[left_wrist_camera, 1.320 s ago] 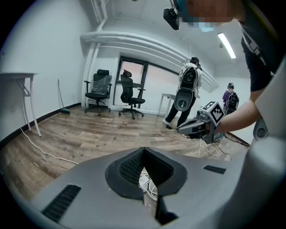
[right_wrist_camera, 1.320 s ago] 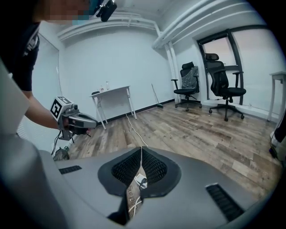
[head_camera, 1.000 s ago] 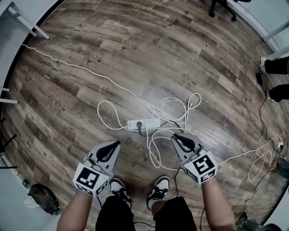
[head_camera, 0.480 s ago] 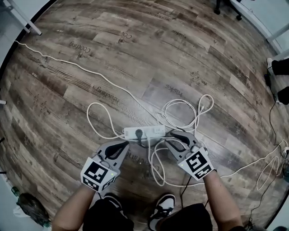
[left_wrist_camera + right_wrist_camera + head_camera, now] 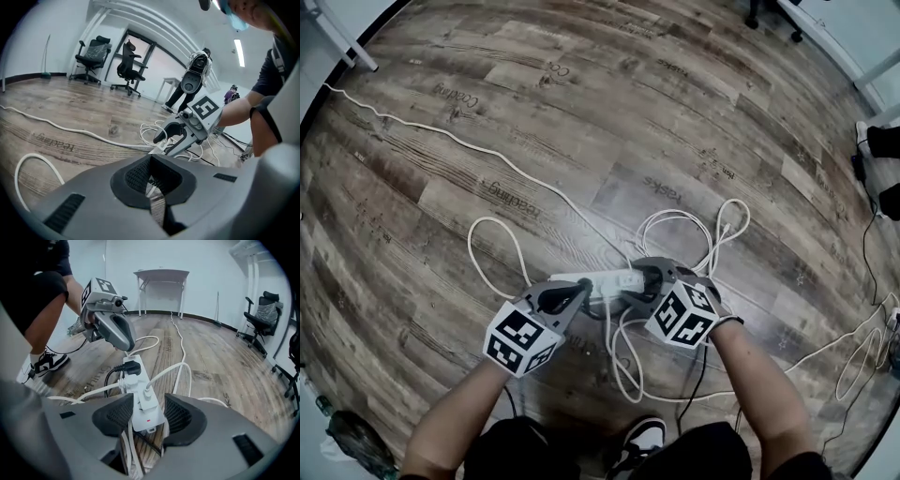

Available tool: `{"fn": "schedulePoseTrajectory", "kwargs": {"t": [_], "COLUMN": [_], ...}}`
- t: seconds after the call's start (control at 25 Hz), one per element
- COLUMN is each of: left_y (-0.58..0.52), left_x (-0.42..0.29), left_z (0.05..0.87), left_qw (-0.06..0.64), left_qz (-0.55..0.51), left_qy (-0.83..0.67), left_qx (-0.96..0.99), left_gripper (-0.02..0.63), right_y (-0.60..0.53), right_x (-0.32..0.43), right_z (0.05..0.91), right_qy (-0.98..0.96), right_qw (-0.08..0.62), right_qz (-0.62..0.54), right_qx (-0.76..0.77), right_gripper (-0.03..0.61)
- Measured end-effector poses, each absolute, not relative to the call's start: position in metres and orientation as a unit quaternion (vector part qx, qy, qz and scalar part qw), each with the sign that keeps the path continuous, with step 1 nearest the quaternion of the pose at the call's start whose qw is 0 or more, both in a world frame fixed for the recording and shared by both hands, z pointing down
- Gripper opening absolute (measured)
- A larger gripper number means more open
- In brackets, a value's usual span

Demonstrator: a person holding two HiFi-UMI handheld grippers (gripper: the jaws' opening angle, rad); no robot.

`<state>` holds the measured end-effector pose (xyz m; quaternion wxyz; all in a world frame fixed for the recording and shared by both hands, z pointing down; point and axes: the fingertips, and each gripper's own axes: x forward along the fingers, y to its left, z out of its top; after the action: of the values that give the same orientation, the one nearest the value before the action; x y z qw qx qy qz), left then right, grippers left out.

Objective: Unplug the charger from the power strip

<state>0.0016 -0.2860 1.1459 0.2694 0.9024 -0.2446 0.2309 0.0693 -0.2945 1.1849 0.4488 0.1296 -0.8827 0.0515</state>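
A white power strip point(image 5: 605, 280) lies on the wood floor among loops of white cable. In the right gripper view a black plug point(image 5: 132, 366) sits in the strip point(image 5: 140, 416), and nearer me are white plugs with white cords, one of them a charger point(image 5: 146, 397). My right gripper point(image 5: 143, 416) is opening its jaws, which straddle the strip's near end with small gaps at both pads. My left gripper point(image 5: 577, 293) hangs low at the strip's left end. Its jaws point(image 5: 152, 180) look shut with nothing held. The left gripper view shows the right gripper point(image 5: 176, 136) over the strip point(image 5: 162, 145).
A long white cord point(image 5: 441, 131) runs across the floor to the far left. More cables point(image 5: 862, 347) lie at the right. Office chairs point(image 5: 93, 51) and a standing person point(image 5: 198, 70) are at the back. A white table point(image 5: 161, 275) stands by the wall. My shoe point(image 5: 642, 436) is below.
Both grippers have come down from above my feet to the power strip. The right gripper's jaws went from shut to wide apart around the strip's end.
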Motion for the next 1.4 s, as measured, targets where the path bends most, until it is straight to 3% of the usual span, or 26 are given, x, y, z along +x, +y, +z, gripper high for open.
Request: {"fn": "schedulePoseTrajectory", "kwargs": {"t": [0.16, 0.24, 0.56, 0.72, 1.4], "left_y": [-0.29, -0.291, -0.295, -0.297, -0.299], "left_x": [0.009, 0.013, 0.02, 0.02, 0.025], "left_z": [1.158, 1.162, 1.175, 1.177, 1.183], "left_qw": [0.279, 0.28, 0.287, 0.328, 0.295], "left_qz": [0.247, 0.254, 0.26, 0.25, 0.268], "left_qy": [-0.237, -0.237, -0.249, -0.238, -0.254], "left_qx": [0.897, 0.895, 0.888, 0.879, 0.881], "left_gripper": [0.018, 0.018, 0.018, 0.018, 0.018], "right_y": [-0.296, -0.295, -0.293, -0.289, -0.28], "right_x": [0.062, 0.062, 0.062, 0.062, 0.064], "right_z": [1.191, 1.196, 1.197, 1.196, 1.192], "right_qy": [-0.878, -0.872, -0.865, -0.863, -0.882], "right_qw": [0.467, 0.481, 0.501, 0.504, 0.466], "right_qz": [0.041, 0.026, -0.008, -0.024, 0.021], "right_qx": [0.099, 0.087, 0.03, 0.014, 0.064], "right_gripper": [0.199, 0.138, 0.11, 0.106, 0.106]}}
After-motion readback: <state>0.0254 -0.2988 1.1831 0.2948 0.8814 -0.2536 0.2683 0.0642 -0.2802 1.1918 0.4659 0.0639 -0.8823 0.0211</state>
